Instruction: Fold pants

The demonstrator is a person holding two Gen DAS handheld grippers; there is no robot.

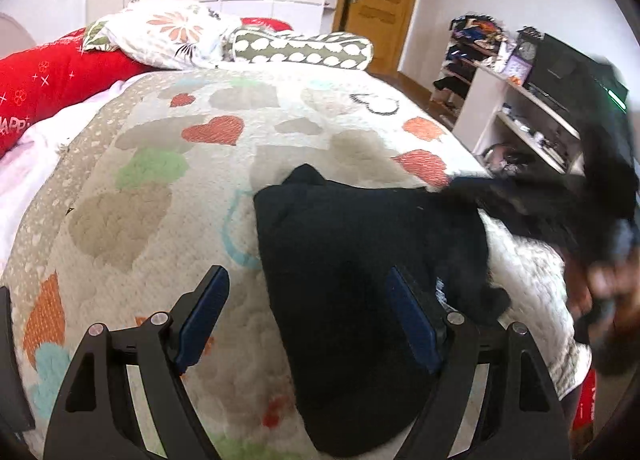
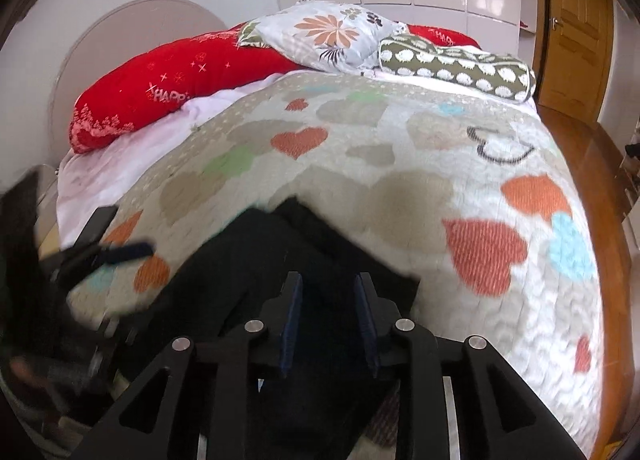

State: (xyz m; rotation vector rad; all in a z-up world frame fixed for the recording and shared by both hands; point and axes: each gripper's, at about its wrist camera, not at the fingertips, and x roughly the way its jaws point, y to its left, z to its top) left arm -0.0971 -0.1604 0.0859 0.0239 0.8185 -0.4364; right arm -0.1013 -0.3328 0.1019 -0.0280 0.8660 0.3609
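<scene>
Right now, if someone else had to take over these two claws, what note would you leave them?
Left claw: open, empty, over the near end of the black pants.
Right claw: jaws apart, nothing pinched, above the pants.
Pants: a folded dark bundle on the heart-patterned quilt; its right edge is blurred.
Done: seemingly at least one fold.
Left: check the fold is neat; fold again if needed.

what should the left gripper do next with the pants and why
Probably lower the left gripper onto the near edge of the black pants and close. Its jaws stand wide apart above the cloth, holding nothing, and the pants lie bunched on the heart-patterned quilt, not yet a neat fold.
</scene>
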